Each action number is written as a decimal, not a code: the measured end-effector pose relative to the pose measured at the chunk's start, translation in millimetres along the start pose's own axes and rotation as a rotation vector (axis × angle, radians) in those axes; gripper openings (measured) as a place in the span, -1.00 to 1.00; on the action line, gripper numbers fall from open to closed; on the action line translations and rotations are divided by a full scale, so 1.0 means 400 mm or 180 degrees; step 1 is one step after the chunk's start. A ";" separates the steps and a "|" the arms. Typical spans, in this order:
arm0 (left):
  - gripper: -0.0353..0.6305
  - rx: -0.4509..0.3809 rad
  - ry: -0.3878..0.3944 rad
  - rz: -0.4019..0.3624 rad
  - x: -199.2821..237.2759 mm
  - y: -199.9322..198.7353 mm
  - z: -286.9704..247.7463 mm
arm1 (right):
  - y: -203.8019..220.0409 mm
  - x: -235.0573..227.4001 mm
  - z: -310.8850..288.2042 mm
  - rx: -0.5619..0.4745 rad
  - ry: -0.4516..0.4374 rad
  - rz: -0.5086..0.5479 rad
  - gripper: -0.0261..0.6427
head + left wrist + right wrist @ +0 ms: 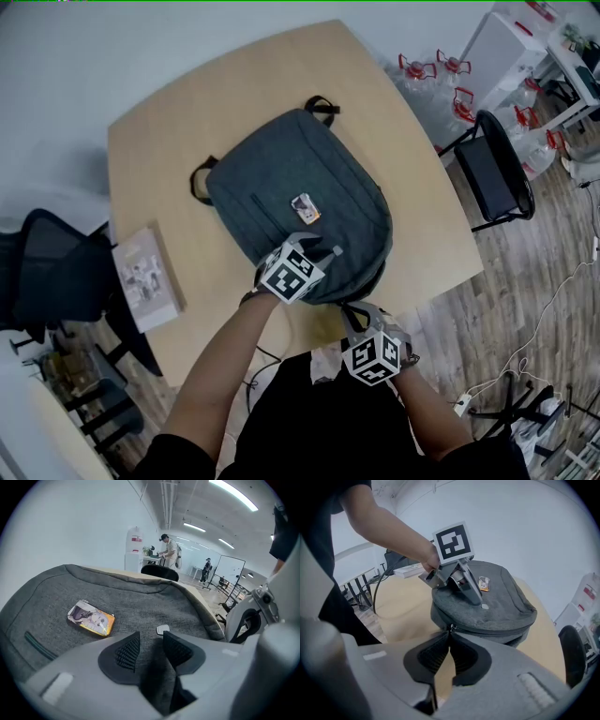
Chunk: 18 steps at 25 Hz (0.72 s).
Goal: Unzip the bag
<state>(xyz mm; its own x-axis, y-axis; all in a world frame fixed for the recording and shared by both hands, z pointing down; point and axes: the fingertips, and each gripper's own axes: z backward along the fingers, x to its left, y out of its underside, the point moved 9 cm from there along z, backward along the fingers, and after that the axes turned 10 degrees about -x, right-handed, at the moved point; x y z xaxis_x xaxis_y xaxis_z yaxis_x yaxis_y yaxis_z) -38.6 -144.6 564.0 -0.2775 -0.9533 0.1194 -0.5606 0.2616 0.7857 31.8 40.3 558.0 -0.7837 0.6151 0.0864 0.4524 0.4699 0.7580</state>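
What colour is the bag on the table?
The bag is dark grey. The head view shows it best.

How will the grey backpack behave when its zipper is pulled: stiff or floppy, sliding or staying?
Probably floppy: the backpack fabric bunches between the pads of the left claw. It lies low and soft, so it is likely light. On the smooth table it may slide toward the right claw unless pinned.

On the table [169, 150], bag [300, 202] lies right of book [145, 278].
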 end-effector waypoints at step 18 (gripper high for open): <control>-0.26 -0.0151 0.0310 0.0091 0.005 0.006 0.011 | -0.084 0.146 -0.118 0.0042 0.0515 -0.0439 -0.85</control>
<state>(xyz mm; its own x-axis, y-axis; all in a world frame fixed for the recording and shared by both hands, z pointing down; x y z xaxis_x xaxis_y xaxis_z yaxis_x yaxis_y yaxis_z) -44.0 -145.3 563.6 -0.2145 -0.9563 0.1989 -0.5154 0.2838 0.8086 -49.1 30.6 568.2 -0.8962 0.4352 0.0861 0.3409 0.5514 0.7614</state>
